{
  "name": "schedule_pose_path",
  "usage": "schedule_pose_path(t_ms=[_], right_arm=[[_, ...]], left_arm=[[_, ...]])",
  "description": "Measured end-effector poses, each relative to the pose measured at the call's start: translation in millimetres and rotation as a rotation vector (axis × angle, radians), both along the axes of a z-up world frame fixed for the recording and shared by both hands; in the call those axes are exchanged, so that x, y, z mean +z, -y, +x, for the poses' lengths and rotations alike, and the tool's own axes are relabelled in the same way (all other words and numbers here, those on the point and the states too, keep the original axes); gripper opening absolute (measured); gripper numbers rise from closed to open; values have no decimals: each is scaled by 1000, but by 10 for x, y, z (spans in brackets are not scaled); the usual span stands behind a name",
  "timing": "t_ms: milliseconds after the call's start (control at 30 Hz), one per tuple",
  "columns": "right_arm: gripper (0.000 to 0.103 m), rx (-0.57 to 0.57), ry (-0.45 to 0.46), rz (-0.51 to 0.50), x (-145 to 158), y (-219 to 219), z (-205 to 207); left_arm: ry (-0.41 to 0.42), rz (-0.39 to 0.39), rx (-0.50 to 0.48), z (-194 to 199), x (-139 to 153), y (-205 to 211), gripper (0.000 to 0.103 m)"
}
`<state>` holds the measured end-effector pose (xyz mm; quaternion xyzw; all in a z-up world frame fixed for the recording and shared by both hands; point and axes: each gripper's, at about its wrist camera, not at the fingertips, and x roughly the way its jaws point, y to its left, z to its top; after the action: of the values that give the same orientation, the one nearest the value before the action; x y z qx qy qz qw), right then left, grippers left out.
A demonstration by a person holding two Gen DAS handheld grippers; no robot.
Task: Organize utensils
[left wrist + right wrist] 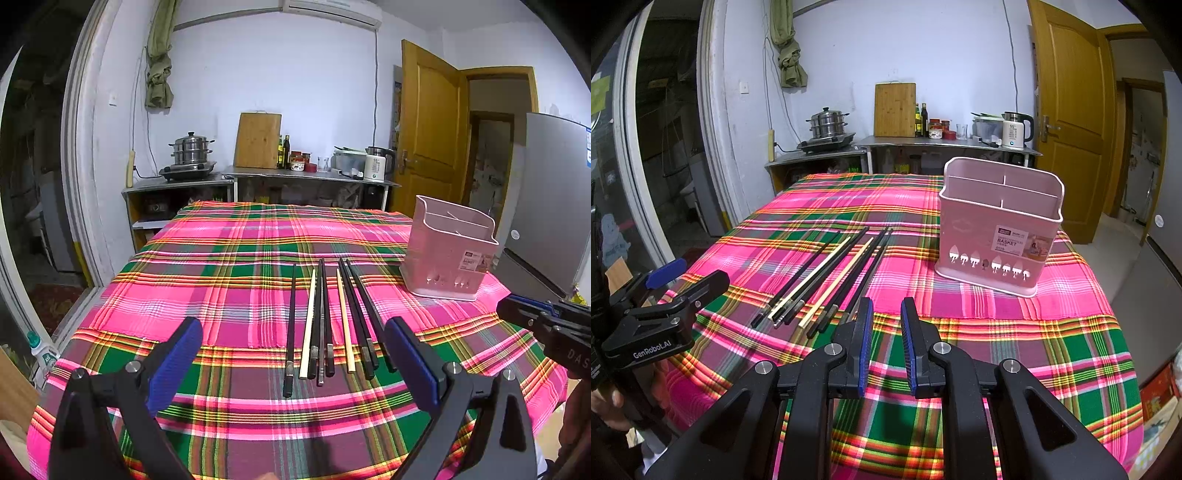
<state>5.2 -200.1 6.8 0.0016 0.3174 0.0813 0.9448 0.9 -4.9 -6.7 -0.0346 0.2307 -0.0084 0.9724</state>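
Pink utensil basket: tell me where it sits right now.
The pink utensil basket stands upright on the plaid tablecloth, right of the row of chopsticks and apart from them, beyond the right gripper.

We see a table (229, 258) covered by a pink, green and yellow plaid cloth (997, 332). On the cloth lies a row of chopsticks (325, 325), mostly black with two pale wooden ones, side by side and running from near to far. To their right, well apart, a pink plastic utensil basket (997, 229) stands upright on the cloth, its divided compartments holding nothing we can make out.
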Motion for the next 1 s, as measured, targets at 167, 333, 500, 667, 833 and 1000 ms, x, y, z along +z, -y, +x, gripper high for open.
schedule_pose_path(t_ms=[167, 333, 500, 667, 833, 1000], right_arm=[[16, 0, -2, -1, -2, -2, 1], [16, 0, -1, -1, -3, -5, 0], [16, 0, -2, -1, -3, -1, 3], [16, 0, -2, -1, -4, -5, 1], [16, 0, -3, -1, -4, -5, 2], [16, 1, -5, -2, -21, -14, 6]], left_arm=[[-1, -2, -1, 1, -1, 4, 100], [-2, -4, 0, 5, 1, -4, 100], [-3, -4, 0, 6, 3, -5, 100], [-5, -5, -1, 10, -3, -4, 100], [-7, -4, -4, 6, -12, -6, 100], [-17, -7, -7, 12, -31, -26, 100]])
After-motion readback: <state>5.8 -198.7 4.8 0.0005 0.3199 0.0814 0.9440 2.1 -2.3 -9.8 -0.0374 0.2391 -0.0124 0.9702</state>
